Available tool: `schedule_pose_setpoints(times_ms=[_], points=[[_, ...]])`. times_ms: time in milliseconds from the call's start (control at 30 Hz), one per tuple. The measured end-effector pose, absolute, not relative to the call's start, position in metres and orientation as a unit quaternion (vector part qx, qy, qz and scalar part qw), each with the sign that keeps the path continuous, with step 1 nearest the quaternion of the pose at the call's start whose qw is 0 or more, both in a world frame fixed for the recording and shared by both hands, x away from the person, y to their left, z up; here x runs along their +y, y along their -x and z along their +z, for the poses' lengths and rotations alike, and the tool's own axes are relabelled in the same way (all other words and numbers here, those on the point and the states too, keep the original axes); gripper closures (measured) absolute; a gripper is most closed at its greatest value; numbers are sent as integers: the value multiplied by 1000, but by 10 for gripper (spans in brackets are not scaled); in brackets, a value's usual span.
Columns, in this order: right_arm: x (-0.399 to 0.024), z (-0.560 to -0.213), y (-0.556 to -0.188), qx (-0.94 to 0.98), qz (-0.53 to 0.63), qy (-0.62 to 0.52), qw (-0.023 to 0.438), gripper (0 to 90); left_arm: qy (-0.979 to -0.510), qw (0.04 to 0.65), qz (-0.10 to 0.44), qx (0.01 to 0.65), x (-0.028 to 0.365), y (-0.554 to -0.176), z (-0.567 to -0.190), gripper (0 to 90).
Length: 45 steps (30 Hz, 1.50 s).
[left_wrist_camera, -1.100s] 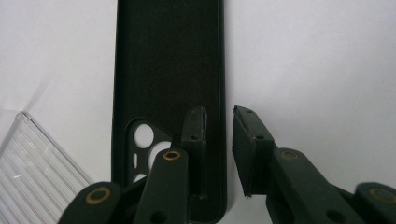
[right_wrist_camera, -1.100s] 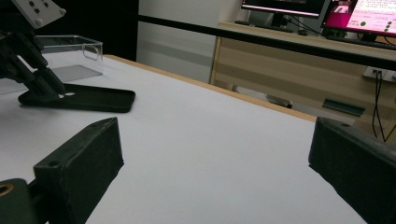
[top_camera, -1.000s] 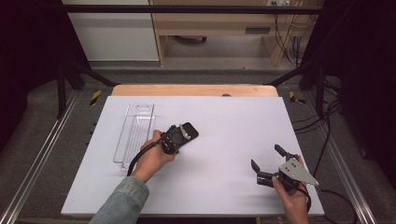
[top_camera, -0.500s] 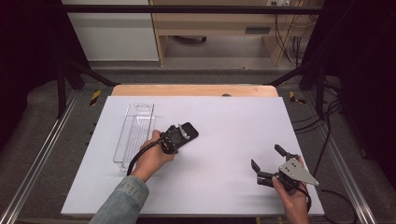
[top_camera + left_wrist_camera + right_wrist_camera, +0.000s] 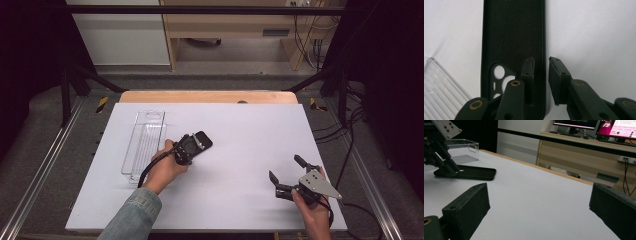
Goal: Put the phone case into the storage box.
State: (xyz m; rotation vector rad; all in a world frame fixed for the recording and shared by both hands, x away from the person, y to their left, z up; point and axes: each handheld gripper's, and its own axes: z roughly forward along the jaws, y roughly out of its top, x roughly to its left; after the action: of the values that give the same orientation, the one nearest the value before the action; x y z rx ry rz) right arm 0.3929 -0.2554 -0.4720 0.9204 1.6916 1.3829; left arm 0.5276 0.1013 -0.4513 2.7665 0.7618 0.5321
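Between the jaws of the left gripper, at the left-centre of the white tabletop, lies the black soft-plastic phone case, hollow side up, flat on the surface. In the left gripper view one jaw stands inside the case's hollow, against the inner face of its long side wall, and the other jaw stands outside that wall on the bare table; the gap between the two pads is narrow, with the wall's rim running up through it. Whether the pads actually press on the wall cannot be told: a thin slit of light shows on the outer side. The case's camera cutout, a rounded opening with several holes, sits at the gripper's end of the case, just beside the inner jaw. In the high view the case projects beyond the gripper away from the person. Just beside that gripper, on its outer side, lies a long clear ribbed plastic tray, apart from the case; its corner shows at lower left in the left gripper view. Well apart, near the table's front right corner, the right gripper is held with its jaws wide, nothing between them, pointing across the table toward the case.
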Motion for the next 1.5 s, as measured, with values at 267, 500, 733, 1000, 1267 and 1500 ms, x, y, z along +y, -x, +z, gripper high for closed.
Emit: schedule_pose_setpoints(times_ms=[267, 500, 733, 1000, 1267, 1500], points=[[-256, -472, -393, 661, 541, -360, 376, 29, -943, 106, 178, 262, 101, -530, -453, 740], [-256, -472, -393, 661, 541, -360, 376, 30, -943, 101, 175, 263, 100, -531, -454, 741], [-256, -472, -392, 660, 541, -360, 375, 30, -944, 97, 174, 261, 99, -533, -454, 746], [-256, -472, -393, 661, 541, -360, 376, 29, -945, 96, 172, 263, 99, -533, -455, 763], [-256, -472, -392, 660, 541, -360, 375, 30, -946, 93, 172, 259, 98, -533, -456, 783], [-256, -472, -392, 661, 541, -360, 375, 29, -947, 92, 171, 257, 97, -534, -456, 791]])
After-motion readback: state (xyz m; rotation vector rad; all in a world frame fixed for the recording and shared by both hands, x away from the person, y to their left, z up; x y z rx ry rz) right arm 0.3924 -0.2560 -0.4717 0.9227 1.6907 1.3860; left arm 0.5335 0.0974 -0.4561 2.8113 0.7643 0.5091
